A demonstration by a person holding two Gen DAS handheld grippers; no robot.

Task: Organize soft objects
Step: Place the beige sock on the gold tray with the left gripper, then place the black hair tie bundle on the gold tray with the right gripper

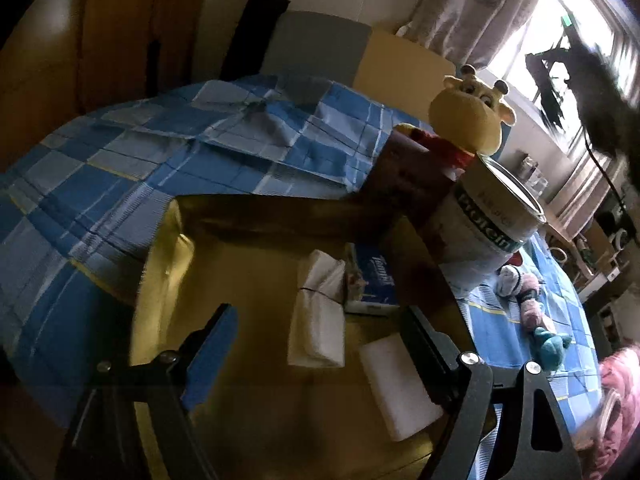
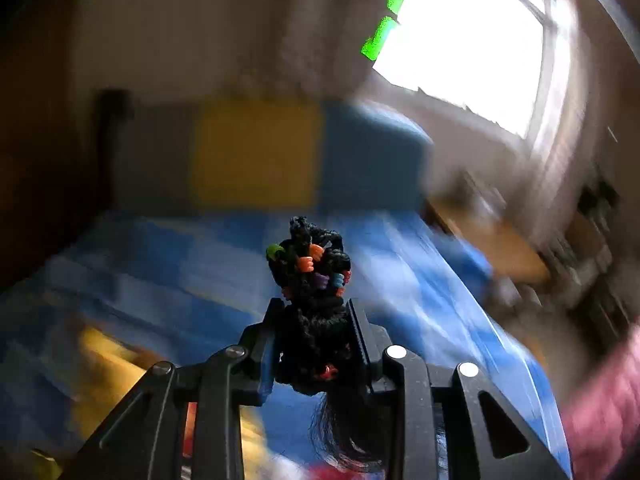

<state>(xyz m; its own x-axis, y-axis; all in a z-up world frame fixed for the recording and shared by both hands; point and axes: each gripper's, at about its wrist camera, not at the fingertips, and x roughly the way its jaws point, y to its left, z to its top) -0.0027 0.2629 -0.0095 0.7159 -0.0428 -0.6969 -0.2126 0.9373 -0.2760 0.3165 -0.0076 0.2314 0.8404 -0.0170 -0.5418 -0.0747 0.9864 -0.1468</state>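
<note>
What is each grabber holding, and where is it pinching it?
The right gripper pinches a black braided hair bundle around its middle. The left gripper is open, holding nothing.

A black braided hair bundle (image 2: 310, 296), dotted with small orange, green, purple and blue beads, is clamped upright between the fingers of the right gripper (image 2: 314, 320). Loose black strands are seen trailing below the jaws. Behind it, everything is smeared by motion blur: a blue checked bedspread (image 2: 180, 272), a headboard (image 2: 280, 156) in yellow and blue panels, and a bright window (image 2: 472, 36) at upper right. A pink fabric (image 2: 604, 408) is glimpsed at the right edge.
</note>
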